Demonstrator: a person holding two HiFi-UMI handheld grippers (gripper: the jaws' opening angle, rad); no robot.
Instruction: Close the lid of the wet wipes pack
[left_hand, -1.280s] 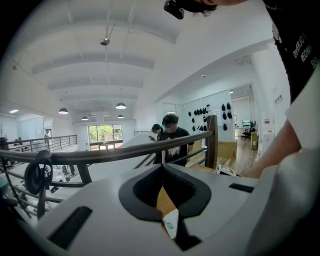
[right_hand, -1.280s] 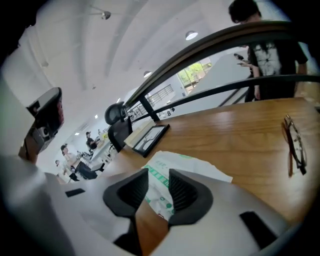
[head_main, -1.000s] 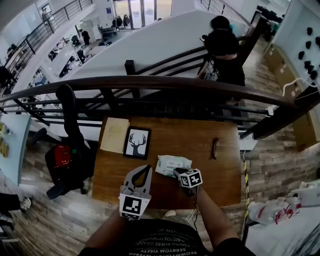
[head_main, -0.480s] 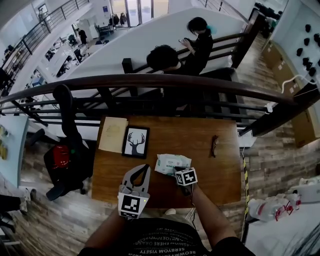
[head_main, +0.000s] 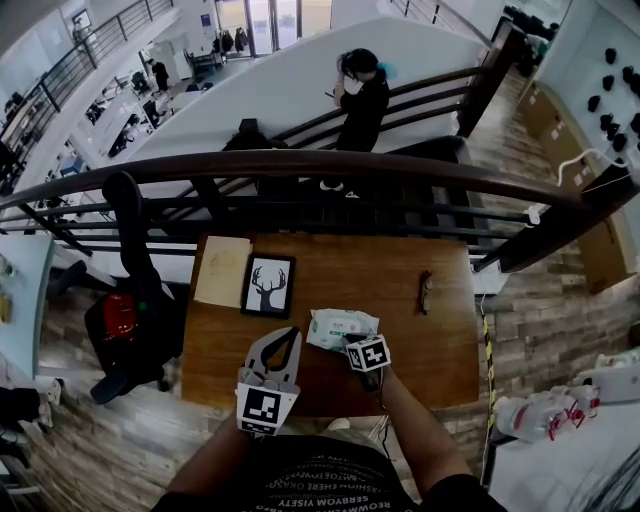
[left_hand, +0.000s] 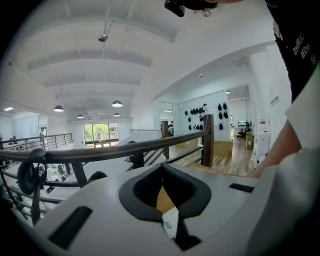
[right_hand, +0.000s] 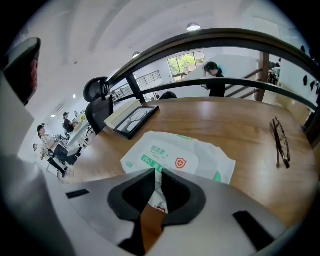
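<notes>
The white wet wipes pack (head_main: 343, 327) lies flat on the wooden table (head_main: 440, 340); its printed lid label (right_hand: 167, 159) looks laid down on top. My right gripper (head_main: 347, 343) points steeply down at the pack's near end. Its jaws (right_hand: 156, 172) stand almost together and are opening slightly, with the pack's near edge showing in the narrow slit between them. My left gripper (head_main: 292, 333) hovers just left of the pack, tips together and holding nothing. In the left gripper view (left_hand: 162, 167) a corner of the pack (left_hand: 170, 226) shows through the jaws.
A framed deer picture (head_main: 268, 286) and a tan folder (head_main: 222, 270) lie at the table's far left. Glasses (head_main: 425, 292) rest at the far right. A dark railing (head_main: 300, 165) runs behind the table. A chair with a red item (head_main: 125, 310) stands to the left.
My right gripper has tipped a little over the pack's near end. The pack and my left gripper have kept their places. People beyond the railing have moved.
</notes>
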